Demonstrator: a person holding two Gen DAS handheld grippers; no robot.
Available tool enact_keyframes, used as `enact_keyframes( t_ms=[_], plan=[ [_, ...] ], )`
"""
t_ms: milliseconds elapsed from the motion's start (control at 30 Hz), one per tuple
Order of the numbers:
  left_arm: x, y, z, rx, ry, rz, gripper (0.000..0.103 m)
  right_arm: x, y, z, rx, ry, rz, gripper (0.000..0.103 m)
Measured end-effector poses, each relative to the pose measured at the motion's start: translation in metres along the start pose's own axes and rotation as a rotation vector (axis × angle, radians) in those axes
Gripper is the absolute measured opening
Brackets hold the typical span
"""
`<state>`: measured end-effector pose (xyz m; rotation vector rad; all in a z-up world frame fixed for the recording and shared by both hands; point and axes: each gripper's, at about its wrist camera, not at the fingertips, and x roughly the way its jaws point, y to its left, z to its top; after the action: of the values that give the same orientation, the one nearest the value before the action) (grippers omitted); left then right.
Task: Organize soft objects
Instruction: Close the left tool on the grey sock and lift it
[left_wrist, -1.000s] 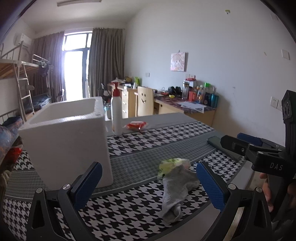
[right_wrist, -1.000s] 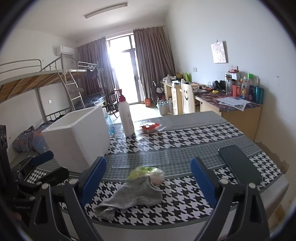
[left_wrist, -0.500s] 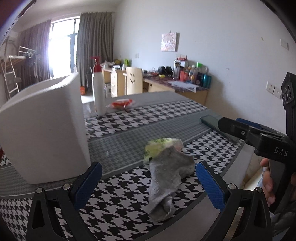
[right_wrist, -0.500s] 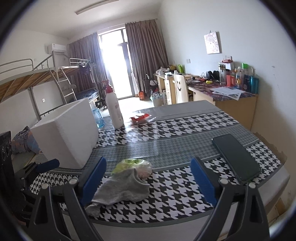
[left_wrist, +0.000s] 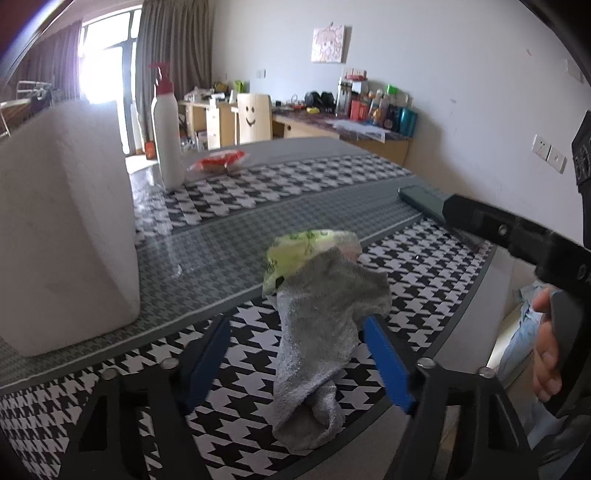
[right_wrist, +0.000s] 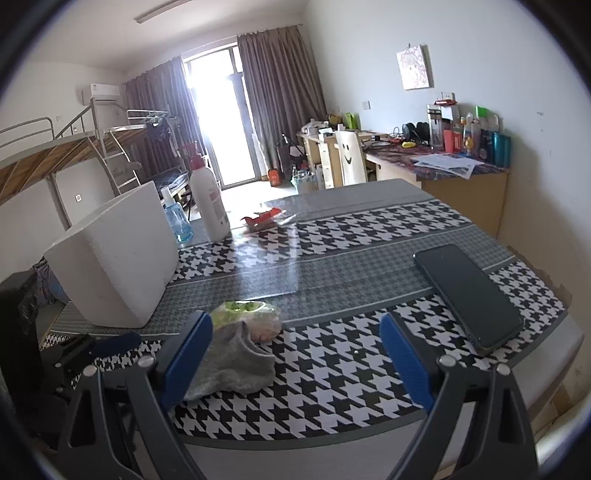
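Note:
A grey sock lies on the houndstooth table near its front edge, partly over a green and white plastic packet. My left gripper is open, its blue fingers on either side of the sock, low over the table. In the right wrist view the sock and the packet lie by the left finger of my right gripper, which is open and empty. A white foam box stands on the left and shows in the right wrist view.
A black phone lies at the table's right edge. A white pump bottle, a blue sanitiser bottle and a red wrapper stand behind the box. The table edge is close below both grippers.
My left gripper has moved forward and down, so its fingers now straddle the grey sock. My right gripper has dropped lower and nearer the table. The sock has not moved.

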<state>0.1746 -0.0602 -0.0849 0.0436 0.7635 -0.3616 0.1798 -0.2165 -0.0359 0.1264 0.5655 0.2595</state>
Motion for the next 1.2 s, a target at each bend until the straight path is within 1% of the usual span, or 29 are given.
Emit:
enact_keyframes(
  t_ms=[67,133,267,367,433,500,633,667,733,833,1033,1100,1200],
  plan=[
    [0.003,-0.001,-0.001,0.003,0.012,-0.001,0.069,0.002,-0.001,0.0,0.003,0.0,0.006,0.094],
    [0.009,-0.002,-0.002,0.006,0.03,-0.003,0.064,0.003,-0.001,0.0,0.003,0.003,0.008,0.094],
    [0.017,-0.003,-0.003,0.003,0.059,-0.007,0.058,0.007,-0.003,-0.002,0.009,0.01,0.014,0.094],
    [0.021,-0.007,-0.004,0.017,0.073,-0.006,0.052,0.009,-0.005,-0.003,0.015,0.015,0.021,0.094],
    [0.024,-0.008,-0.005,0.024,0.084,-0.001,0.042,0.01,-0.005,-0.004,0.018,0.018,0.024,0.094],
    [0.025,-0.009,-0.005,0.034,0.089,0.011,0.039,0.011,-0.006,-0.005,0.02,0.021,0.029,0.094],
    [0.025,-0.01,-0.005,0.041,0.092,0.03,0.03,0.01,-0.007,-0.005,0.024,0.02,0.039,0.094],
    [0.025,-0.009,-0.006,0.041,0.091,0.03,0.028,0.009,-0.007,-0.005,0.025,0.02,0.04,0.094],
    [0.025,-0.01,-0.006,0.043,0.09,0.03,0.021,0.009,-0.008,-0.006,0.026,0.02,0.043,0.094],
    [0.024,-0.013,-0.006,0.057,0.088,0.01,0.013,0.009,-0.008,-0.006,0.027,0.02,0.044,0.094],
    [0.004,-0.02,-0.002,0.102,0.019,-0.044,0.011,0.004,-0.008,-0.006,0.026,0.01,0.046,0.094],
    [-0.001,-0.019,0.0,0.102,0.005,-0.044,0.011,0.003,-0.007,-0.005,0.024,0.006,0.047,0.094],
    [-0.009,-0.013,0.002,0.085,-0.013,-0.025,0.011,0.003,-0.005,-0.005,0.024,0.004,0.053,0.094]
  ],
)
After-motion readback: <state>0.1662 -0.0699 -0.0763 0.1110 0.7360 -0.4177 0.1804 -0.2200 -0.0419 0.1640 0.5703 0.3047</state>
